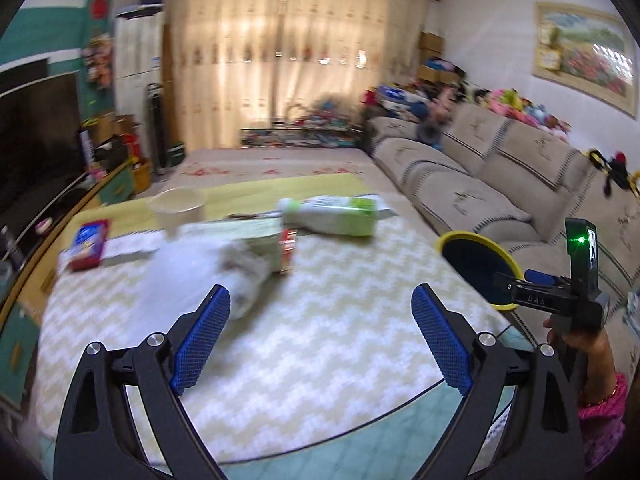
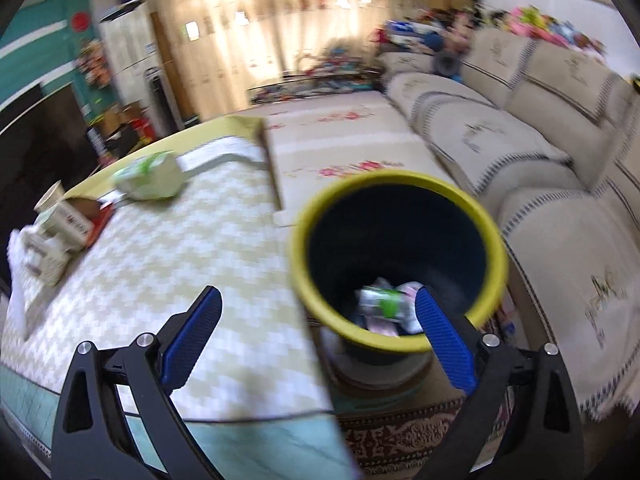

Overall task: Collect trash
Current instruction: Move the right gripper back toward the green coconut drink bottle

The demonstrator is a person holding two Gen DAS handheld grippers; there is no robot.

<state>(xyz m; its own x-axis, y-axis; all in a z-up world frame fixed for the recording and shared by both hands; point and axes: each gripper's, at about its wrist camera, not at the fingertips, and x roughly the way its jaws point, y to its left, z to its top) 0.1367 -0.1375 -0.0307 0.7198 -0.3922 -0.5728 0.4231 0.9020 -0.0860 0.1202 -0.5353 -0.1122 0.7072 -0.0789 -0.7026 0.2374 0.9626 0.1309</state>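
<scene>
- Trash (image 1: 256,268) lies scattered on the left of the table (image 1: 320,344): a red packet (image 1: 86,246), crumpled wrappers, a paper cup (image 1: 178,208) and a green-and-white pack (image 1: 332,214).
- We see our left gripper (image 1: 320,336) above bare tablecloth, jaws spread wide, nothing between them, likely ready for the next piece.
- We find the bin (image 2: 398,260) just right of the table edge, an easy drop, wrappers (image 2: 386,306) already inside.
- We watch the right gripper (image 2: 318,338) hang near the bin rim, jaws wide apart, empty.
</scene>
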